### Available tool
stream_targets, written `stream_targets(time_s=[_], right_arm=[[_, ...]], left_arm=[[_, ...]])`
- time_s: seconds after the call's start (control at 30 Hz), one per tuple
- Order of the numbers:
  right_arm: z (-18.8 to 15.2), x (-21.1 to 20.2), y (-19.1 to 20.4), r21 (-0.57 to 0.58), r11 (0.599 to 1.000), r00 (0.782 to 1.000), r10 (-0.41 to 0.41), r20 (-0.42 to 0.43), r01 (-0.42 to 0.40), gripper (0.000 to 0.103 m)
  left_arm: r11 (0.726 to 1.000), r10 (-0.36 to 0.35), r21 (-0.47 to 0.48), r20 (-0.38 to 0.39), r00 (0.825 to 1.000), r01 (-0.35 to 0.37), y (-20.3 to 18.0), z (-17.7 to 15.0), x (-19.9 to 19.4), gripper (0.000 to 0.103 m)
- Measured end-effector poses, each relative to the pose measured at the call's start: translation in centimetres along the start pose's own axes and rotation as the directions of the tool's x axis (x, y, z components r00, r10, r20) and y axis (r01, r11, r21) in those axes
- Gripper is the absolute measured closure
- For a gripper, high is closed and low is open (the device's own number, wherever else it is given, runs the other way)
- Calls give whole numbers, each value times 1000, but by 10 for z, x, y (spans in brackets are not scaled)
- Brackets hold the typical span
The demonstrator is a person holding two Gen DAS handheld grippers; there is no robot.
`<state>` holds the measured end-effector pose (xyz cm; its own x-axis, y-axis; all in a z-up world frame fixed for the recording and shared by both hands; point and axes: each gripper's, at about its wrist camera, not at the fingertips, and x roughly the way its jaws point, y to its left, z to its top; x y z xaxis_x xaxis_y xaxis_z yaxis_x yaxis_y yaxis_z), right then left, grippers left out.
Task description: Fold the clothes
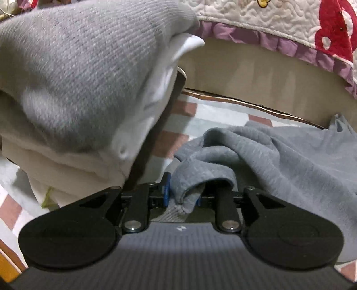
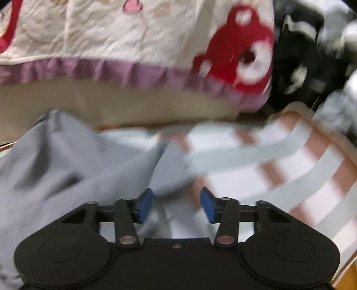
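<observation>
One grey garment [image 1: 279,156] lies crumpled on the striped mat [image 1: 212,120]; the left gripper [image 1: 181,196] pinches a fold of it; the right gripper [image 2: 176,204] stands half open and empty over its edge; a second grey knit [image 1: 78,67] hangs at the left; one quilt [image 2: 133,33]; no legible writing.

grey garment [image 1: 279,160]: soft cloth with a fuzzy, matt face is seen.
grey knit [image 1: 73,67]: ribbed woolly cloth, matt and a bit rough.
quilt [image 1: 267,20]: stitched, puffy cloth with a purple frilled cloth edge.
striped sheet [image 2: 279,169]: smooth, flat cloth.
left gripper [image 1: 181,196]: matt black plastic, shiny metal pins, blue pads that look like rubber.
right gripper [image 2: 176,206]: the same matt black plastic and blue pads [image 2: 146,204] are seen.
</observation>
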<state>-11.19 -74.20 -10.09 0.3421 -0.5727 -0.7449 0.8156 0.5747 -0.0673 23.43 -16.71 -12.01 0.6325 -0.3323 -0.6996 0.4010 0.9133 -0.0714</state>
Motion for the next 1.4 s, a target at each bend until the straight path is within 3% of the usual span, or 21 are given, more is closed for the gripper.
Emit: stream_targets(time_s=[0.07,0.13,0.23,0.3,0.43,0.53,0.63,0.73,0.83,0.97,1.07,1.1,1.17,1.23,1.33,1.4], right_arm=[[-24,-2,-2,-2,1000,999,14,-33,-14,48],[-43,-11,-5,-20,999,998,42,-52,-43,48],[-55,-29,-16,28,985,979,174,-106,-172,47],[-61,-42,-19,78,964,957,262,-127,-253,45],[-82,-83,18,-44,972,973,233,-1,-233,44],[-100,-104,61,-164,939,950,310,24,-303,45],[-115,-111,113,-273,862,901,433,-41,-427,45],[-135,-119,176,-443,739,853,502,-140,-508,45],[-174,-143,242,-722,511,842,505,-189,-467,47],[-202,-147,296,-780,408,818,531,-219,-474,47],[-219,-137,330,-820,338,821,512,-252,-462,47],[-226,-134,340,-840,310,828,498,-256,-446,51],[-243,-136,357,-915,230,865,462,-198,-333,51],[-247,-138,367,-929,246,876,462,-139,-278,49],[-243,-126,380,-910,334,893,444,-76,-244,44],[-244,-119,384,-913,342,879,476,-35,-222,32]], left_arm=[[1000,4,-16,-8,1000,-4,-1,0,2,78],[994,-56,-94,-42,998,52,6,0,4,76],[947,-189,-280,-83,978,159,30,0,1,76],[938,-198,-304,-83,977,165,39,2,-6,75],[906,-235,-375,-59,970,197,55,-3,-25,75],[876,-262,-429,-33,965,223,67,-11,-40,76],[900,-241,-380,-19,970,216,70,-20,-46,81],[922,-226,-328,-19,974,208,69,-21,-45,86],[951,-179,-255,6,984,174,59,-20,-45,86],[963,-193,-185,41,980,197,52,-18,-45,84],[964,-200,-168,59,978,208,52,-20,-39,80],[966,-199,-158,57,978,206,51,-21,-33,69],[966,-203,-159,26,979,204,49,-26,-19,60],[962,-213,-184,-35,976,203,49,-32,-3,64],[985,-164,-61,0,986,164,33,-29,-5,77],[993,-117,38,45,992,116,19,-26,-11,89]])
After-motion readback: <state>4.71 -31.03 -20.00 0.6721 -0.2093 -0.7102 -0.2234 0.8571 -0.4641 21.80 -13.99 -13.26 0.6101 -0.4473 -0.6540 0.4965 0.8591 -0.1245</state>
